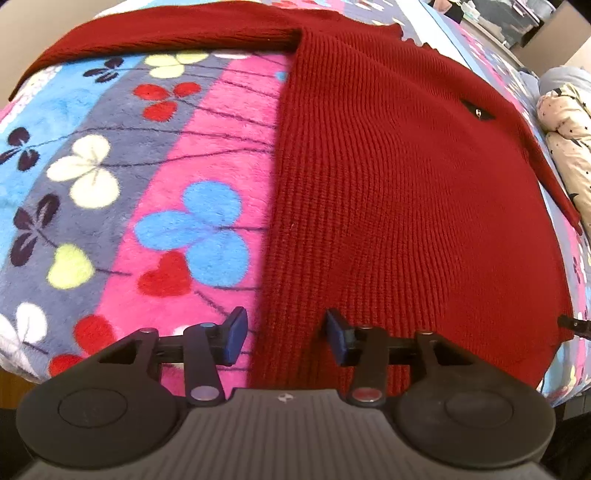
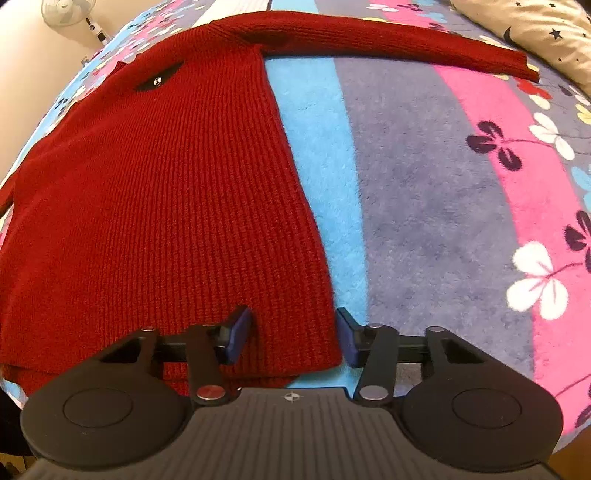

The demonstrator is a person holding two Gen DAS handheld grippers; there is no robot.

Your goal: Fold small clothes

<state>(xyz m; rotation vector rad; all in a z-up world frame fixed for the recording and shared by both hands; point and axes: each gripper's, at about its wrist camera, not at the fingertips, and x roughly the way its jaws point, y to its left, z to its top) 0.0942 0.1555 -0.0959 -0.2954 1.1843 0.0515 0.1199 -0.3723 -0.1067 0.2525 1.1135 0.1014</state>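
Note:
A dark red ribbed knit sweater [image 1: 406, 184] lies flat on a flowered fleece blanket [image 1: 129, 184]. Its left sleeve [image 1: 166, 33] stretches sideways along the top. My left gripper [image 1: 286, 338] hangs over the sweater's lower left edge, blue pads apart and one pad on each side of that edge. In the right wrist view the sweater [image 2: 166, 203] fills the left half, with its right sleeve [image 2: 406, 44] laid out to the right. My right gripper [image 2: 293, 338] straddles the lower right corner of the hem. Its pads stand apart, with the cloth between them but not pinched.
The striped blanket [image 2: 424, 203] covers a bed. A cream star-print pillow or quilt [image 1: 565, 129] lies at the bed's right side and shows as the same cream bedding [image 2: 535, 26] at top right. A white fan [image 2: 68, 11] stands beyond the far left corner.

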